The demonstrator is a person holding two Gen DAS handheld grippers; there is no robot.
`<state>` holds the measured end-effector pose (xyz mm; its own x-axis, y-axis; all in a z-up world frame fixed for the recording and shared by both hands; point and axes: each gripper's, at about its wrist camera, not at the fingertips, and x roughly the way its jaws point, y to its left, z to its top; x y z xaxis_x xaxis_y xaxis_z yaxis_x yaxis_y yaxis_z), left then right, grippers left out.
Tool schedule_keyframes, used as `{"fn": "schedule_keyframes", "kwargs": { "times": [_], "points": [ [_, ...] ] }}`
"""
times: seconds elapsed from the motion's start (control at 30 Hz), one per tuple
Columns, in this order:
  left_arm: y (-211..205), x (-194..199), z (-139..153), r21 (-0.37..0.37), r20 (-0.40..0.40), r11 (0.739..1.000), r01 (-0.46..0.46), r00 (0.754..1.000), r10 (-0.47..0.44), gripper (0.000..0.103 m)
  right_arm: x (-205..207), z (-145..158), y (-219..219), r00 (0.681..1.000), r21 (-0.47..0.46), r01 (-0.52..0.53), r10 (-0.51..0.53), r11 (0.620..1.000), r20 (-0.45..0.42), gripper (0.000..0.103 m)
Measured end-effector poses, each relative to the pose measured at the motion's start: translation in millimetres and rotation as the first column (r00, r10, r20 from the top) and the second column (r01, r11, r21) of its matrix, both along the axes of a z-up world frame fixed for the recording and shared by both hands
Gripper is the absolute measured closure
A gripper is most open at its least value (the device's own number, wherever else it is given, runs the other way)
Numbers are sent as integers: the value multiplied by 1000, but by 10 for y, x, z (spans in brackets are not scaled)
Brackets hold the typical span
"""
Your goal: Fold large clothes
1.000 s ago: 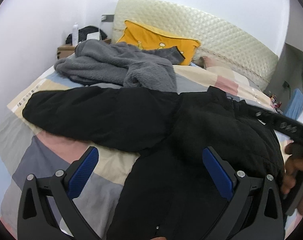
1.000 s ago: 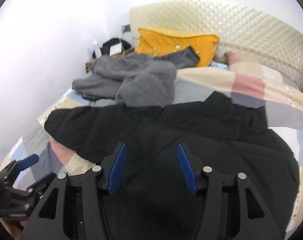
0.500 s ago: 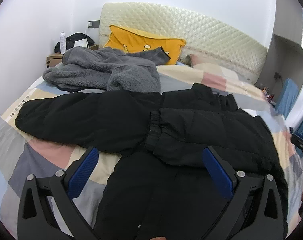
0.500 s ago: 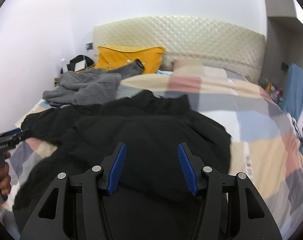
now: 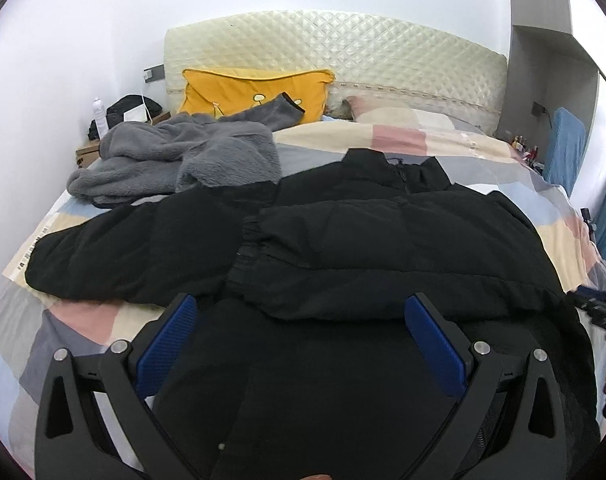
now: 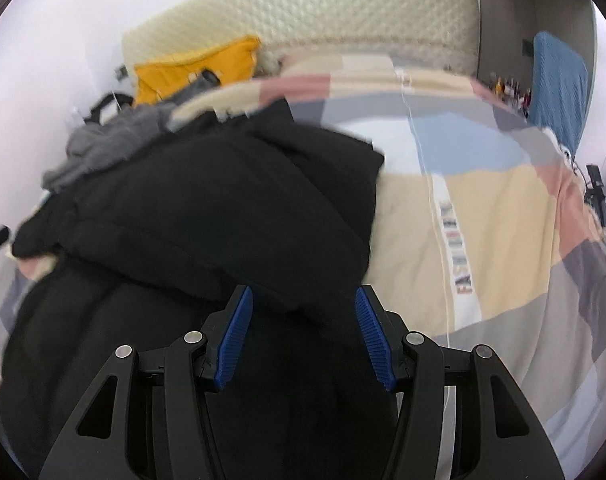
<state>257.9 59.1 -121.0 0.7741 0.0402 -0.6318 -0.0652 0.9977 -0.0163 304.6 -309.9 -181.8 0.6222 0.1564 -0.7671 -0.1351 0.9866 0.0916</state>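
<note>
A large black padded jacket (image 5: 343, 248) lies spread on the bed. Its right sleeve (image 5: 383, 264) is folded across the chest, and its left sleeve (image 5: 131, 252) stretches out to the left. My left gripper (image 5: 301, 320) is open and empty, hovering above the jacket's lower body. My right gripper (image 6: 303, 320) is open and empty above the jacket's (image 6: 207, 232) right side, near its edge. The right gripper's tip also shows at the right edge of the left wrist view (image 5: 601, 310).
A grey fleece garment (image 5: 183, 160) lies heaped behind the jacket. A yellow pillow (image 5: 255, 92) leans on the quilted headboard (image 5: 343, 52). The patchwork bedcover (image 6: 483, 220) extends right of the jacket. A nightstand with a bottle (image 5: 99, 112) stands at far left.
The right gripper let go of the right sleeve, which now lies folded across the chest, and swung to the jacket's right side. The left gripper stayed open and drew back slightly.
</note>
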Motion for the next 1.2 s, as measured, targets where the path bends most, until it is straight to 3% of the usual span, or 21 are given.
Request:
{"fn": "schedule_keyframes", "kwargs": {
  "times": [0.13,0.27,0.53,0.67,0.87,1.03,1.2],
  "points": [
    [-42,43,-71,-12,-29,1000,6,1000,-6,0,95,-276,-35,997,-57,37,-40,998,-58,51],
    [-70,30,-82,-22,-30,1000,3,1000,-4,0,129,-332,-73,997,-88,65,-69,994,-33,51],
    [-162,16,-121,-18,-33,1000,9,999,-9,0,95,-136,-231,990,2,134,-134,991,43,51],
    [-215,24,-134,-11,-31,1000,2,1000,-2,0,131,-93,-334,981,-7,182,-181,983,65,51],
    [-265,-34,-82,25,19,1000,-1,1000,0,0,144,-224,-586,962,59,271,-271,961,-11,51],
    [-268,-26,-74,18,9,1000,7,1000,-7,0,-24,-22,-342,975,15,220,-221,975,22,51],
    [-319,-30,-18,13,-4,1000,22,1000,-22,0,-340,427,-104,974,62,141,-150,988,170,49]
  ]
}}
